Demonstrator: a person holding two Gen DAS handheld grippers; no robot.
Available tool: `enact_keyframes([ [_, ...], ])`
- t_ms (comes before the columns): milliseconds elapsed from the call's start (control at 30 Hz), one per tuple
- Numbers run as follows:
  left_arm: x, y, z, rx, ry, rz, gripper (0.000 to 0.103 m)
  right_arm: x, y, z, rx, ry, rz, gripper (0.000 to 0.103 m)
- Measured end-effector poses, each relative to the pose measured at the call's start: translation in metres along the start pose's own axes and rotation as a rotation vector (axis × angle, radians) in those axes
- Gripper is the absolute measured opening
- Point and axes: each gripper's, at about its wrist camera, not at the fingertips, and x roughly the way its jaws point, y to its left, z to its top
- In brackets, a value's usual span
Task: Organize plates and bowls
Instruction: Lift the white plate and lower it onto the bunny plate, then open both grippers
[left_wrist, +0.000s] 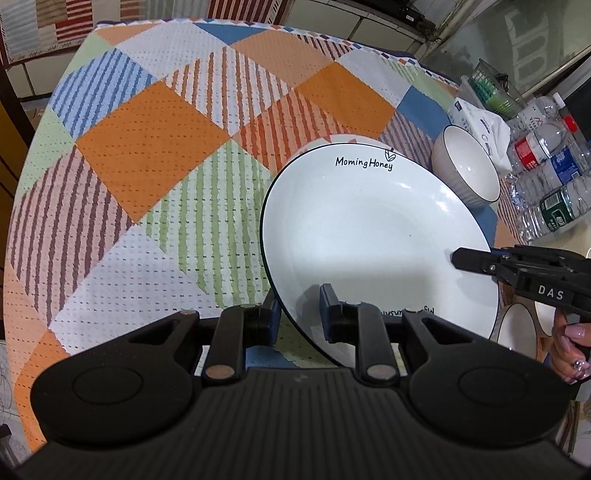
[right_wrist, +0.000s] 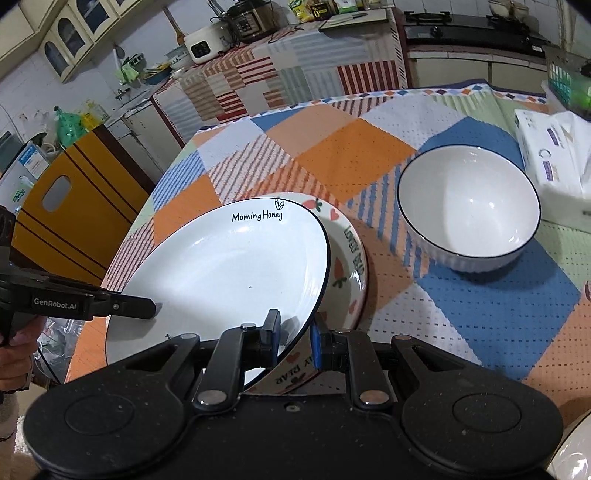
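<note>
Both grippers hold a white plate (left_wrist: 369, 229) with a dark rim and "Morning Honey" lettering by opposite sides of its rim. My left gripper (left_wrist: 300, 317) is shut on the near edge in the left wrist view, and it enters the right wrist view from the left (right_wrist: 149, 305). My right gripper (right_wrist: 295, 338) is shut on the plate's (right_wrist: 229, 266) right edge, and it reaches in from the right (left_wrist: 458, 257) in the left wrist view. Directly beneath lies a patterned plate (right_wrist: 349, 258) with carrots and hearts. A ribbed white bowl (right_wrist: 469, 206) stands to the right.
The patchwork tablecloth (left_wrist: 155, 155) covers the table. A tissue pack (right_wrist: 550, 158), several plastic bottles (left_wrist: 550, 166) and a green basket (left_wrist: 491, 88) crowd the far right. Another bowl (left_wrist: 517, 330) sits near a person's hand (left_wrist: 569, 343). A yellow chair (right_wrist: 74, 206) stands left of the table.
</note>
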Motion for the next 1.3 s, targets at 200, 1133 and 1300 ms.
enact_keyframes([
  [200,0.007,-0.005,0.002,0.014,0.016,-0.010,0.020,-0.004,-0.004,-0.005,0.017,0.006,-0.022,0.022],
  [1133,0.025,-0.021,0.008,0.028,0.082,0.079,0.023,0.021,0.040,0.002,-0.203,0.109,-0.359,0.037],
  [1300,0.025,-0.023,0.006,-0.002,0.051,0.114,0.023,0.030,0.043,0.007,-0.284,0.103,-0.394,0.038],
])
